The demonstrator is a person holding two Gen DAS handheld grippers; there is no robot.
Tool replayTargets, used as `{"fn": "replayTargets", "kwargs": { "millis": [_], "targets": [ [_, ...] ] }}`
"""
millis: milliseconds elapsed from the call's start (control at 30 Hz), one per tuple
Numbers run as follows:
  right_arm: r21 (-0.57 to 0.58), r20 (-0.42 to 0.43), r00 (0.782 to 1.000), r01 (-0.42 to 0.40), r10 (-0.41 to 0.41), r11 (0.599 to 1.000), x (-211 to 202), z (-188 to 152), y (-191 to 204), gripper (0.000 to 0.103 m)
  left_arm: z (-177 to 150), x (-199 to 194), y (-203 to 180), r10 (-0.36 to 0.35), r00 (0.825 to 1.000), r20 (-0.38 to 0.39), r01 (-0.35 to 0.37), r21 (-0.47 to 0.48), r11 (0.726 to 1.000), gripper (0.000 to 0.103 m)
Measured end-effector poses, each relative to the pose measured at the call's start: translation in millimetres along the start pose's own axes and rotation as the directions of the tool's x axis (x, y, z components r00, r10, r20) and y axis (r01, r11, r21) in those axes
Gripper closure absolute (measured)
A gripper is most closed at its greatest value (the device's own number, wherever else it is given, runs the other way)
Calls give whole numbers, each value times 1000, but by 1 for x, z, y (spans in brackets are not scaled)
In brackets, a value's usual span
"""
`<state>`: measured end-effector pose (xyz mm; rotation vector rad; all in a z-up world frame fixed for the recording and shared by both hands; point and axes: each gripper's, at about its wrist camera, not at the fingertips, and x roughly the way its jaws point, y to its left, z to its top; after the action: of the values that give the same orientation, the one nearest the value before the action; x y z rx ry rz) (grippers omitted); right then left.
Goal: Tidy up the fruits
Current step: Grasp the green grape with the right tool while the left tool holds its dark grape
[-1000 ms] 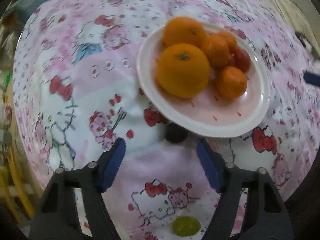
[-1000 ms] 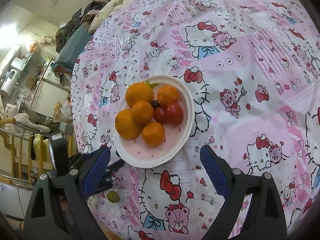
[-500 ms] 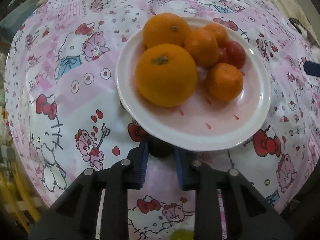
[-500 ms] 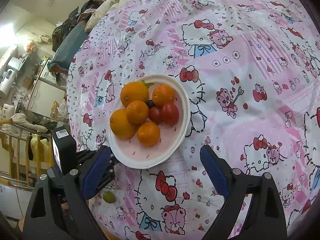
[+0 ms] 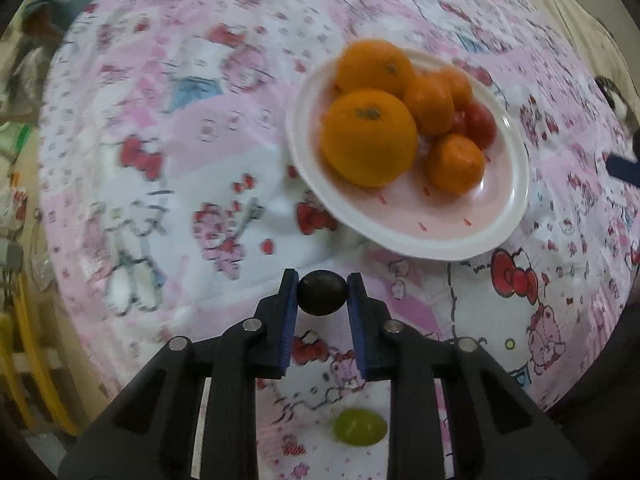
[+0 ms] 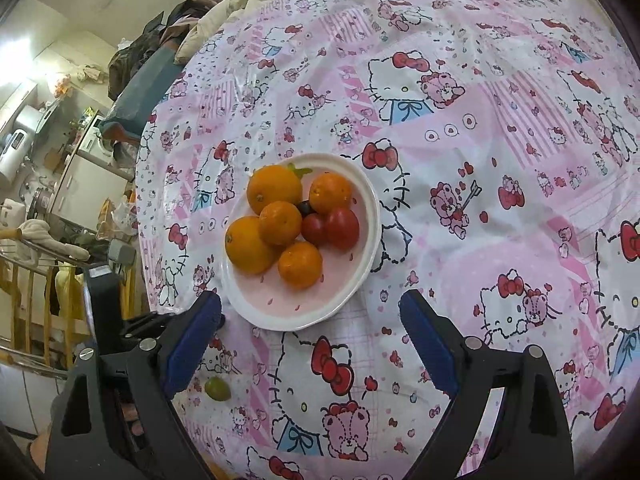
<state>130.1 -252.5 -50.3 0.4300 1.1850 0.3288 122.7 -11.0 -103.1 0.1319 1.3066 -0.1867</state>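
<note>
Left wrist view: left claw (image 5: 322, 292) pinches dark grape (image 5: 322, 293) near plate (image 5: 516, 216).

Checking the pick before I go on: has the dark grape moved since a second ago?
Yes. The dark grape, then touching the plate rim, now sits clear of it, toward the camera, clamped in the left gripper.

A lived-in home: cartoon-cat tablecloth (image 6: 460, 128) on the table, a white fridge (image 6: 86, 184) and heaped clothes (image 6: 160, 40) behind it
</note>
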Motion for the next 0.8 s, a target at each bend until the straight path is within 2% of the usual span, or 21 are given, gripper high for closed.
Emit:
{"fn": "replayTargets", "kwargs": {
  "millis": [433,800],
  "targets": [
    [-39,0,1000,-6,6,999,-8,-7,13,10,-10,-67,31,0,994,107,15,-135,991,83],
    [-65,-46,999,11,-14,998,6,-26,18,10,-30,-66,57,-43,995,88,64,-253,965,83]
  ]
}}
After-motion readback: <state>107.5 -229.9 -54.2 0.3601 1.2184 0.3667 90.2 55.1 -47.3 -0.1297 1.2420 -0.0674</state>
